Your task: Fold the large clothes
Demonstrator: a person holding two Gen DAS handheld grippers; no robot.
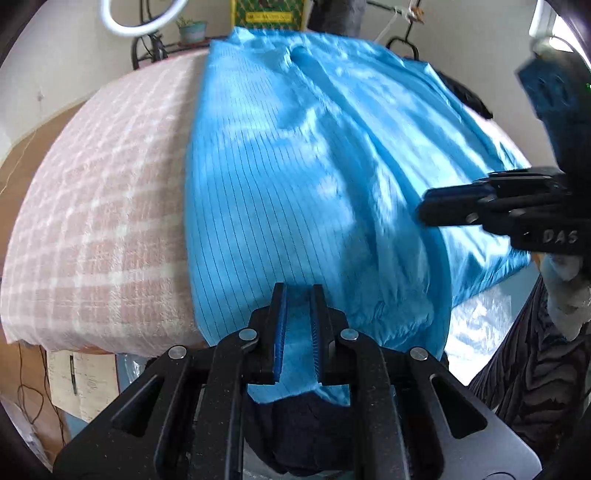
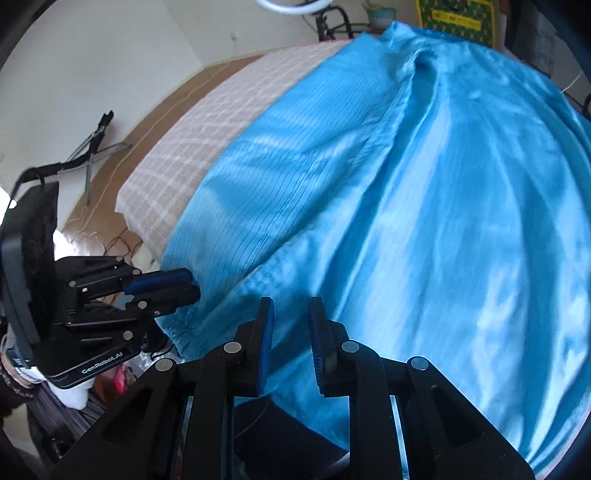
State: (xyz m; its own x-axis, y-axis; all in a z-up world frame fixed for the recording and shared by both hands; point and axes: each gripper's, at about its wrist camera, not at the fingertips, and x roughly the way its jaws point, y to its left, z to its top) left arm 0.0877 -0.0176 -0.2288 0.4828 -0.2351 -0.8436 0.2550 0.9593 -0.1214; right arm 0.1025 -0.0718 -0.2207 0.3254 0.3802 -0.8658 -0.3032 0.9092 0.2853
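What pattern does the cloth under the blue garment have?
Pink-and-white plaid cloth, clearest in the left wrist view.

Present: one blue garment [image 1: 295, 177], one pink checked cover [image 1: 103, 206] beneath it, two grippers, left gripper [image 1: 298, 295] and right gripper [image 2: 291, 306], one potted plant [image 1: 191, 29].

Both grippers, left gripper [image 1: 298, 295] and right gripper [image 2: 291, 308], pitched steeply downward, fingers pinched nearly together.
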